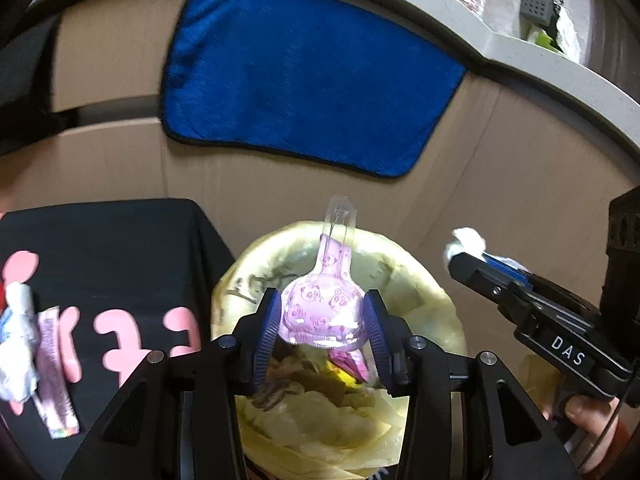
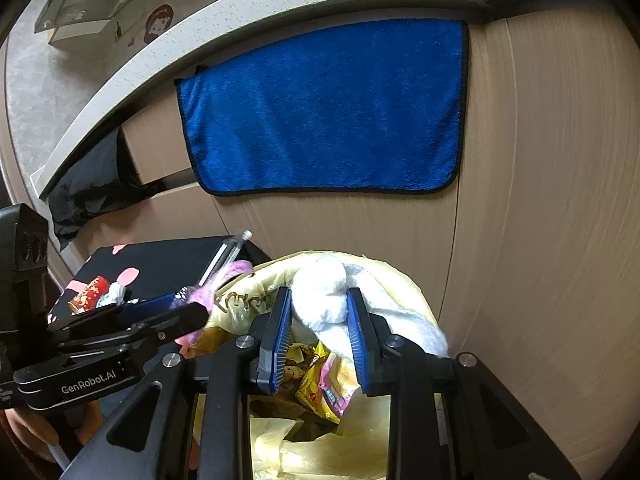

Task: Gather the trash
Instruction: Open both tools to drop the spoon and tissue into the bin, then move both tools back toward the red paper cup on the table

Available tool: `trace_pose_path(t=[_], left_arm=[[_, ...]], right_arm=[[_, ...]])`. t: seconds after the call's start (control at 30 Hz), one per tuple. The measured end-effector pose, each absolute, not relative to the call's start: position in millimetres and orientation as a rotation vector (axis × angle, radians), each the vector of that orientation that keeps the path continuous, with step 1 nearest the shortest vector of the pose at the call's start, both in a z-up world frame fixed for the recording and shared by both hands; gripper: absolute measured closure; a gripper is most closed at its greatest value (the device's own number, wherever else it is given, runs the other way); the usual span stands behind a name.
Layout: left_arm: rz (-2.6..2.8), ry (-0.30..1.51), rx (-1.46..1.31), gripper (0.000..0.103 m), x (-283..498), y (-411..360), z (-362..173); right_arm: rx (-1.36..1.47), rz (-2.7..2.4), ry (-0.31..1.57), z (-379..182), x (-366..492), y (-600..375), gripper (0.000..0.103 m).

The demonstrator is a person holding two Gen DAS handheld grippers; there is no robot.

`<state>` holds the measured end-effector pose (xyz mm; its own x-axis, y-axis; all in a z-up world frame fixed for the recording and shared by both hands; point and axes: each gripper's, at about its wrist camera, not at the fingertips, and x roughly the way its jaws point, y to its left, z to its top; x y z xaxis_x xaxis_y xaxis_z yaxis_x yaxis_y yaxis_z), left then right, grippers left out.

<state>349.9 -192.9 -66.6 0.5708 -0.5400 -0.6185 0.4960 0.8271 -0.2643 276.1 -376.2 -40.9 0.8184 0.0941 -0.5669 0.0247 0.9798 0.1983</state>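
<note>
My left gripper (image 1: 323,316) is shut on a pink panda-print plastic wrapper (image 1: 320,312) with a clear neck, held over the trash bin lined with a yellow bag (image 1: 432,296). My right gripper (image 2: 318,320) is shut on a crumpled white tissue (image 2: 324,296), also over the yellow-lined bin (image 2: 384,276), which holds mixed wrappers (image 2: 324,384). The right gripper shows in the left wrist view (image 1: 476,264) with the tissue (image 1: 466,240) in it. The left gripper shows in the right wrist view (image 2: 176,308) with the wrapper (image 2: 236,270).
A black stool with pink marks (image 1: 120,264) stands left of the bin, with a pink sachet (image 1: 54,372) and crumpled white paper (image 1: 18,340) on it, plus a red item (image 2: 90,290). A blue towel (image 1: 304,76) hangs on the wooden cabinet front under a counter edge (image 1: 520,64).
</note>
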Motion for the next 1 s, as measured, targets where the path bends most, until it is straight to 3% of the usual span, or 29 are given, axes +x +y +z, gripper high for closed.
trace_pose_path(t=[0.37,0.47,0.53,0.57,1.0], left_arm=[[-0.51,0.728,-0.165,0.055,340.5,-138.1,-46.1],[-0.483,0.697,-0.178,0.055,326.6,-107.9,-36.6],[-0.457,0.681,-0.175,0.055,321.0,-88.2,-32.3],[-0.437,0.672,-0.17,0.055,316.9,-76.5,-30.9],[-0.169,0.668,-0.288,0.055,278.5,81.7,-51.7]], right_arm=[[0.203,0.044,0.632,-49.4,286.4,-366.5,0.077],[0.211,0.059,0.639,-50.7,291.1,-362.6,0.069],[0.225,0.059,0.631,-49.5,291.4,-361.5,0.045],[0.231,0.061,0.62,-47.7,290.1,-361.2,0.043],[0.178,0.09,0.581,-20.3,278.1,-314.5,0.043]])
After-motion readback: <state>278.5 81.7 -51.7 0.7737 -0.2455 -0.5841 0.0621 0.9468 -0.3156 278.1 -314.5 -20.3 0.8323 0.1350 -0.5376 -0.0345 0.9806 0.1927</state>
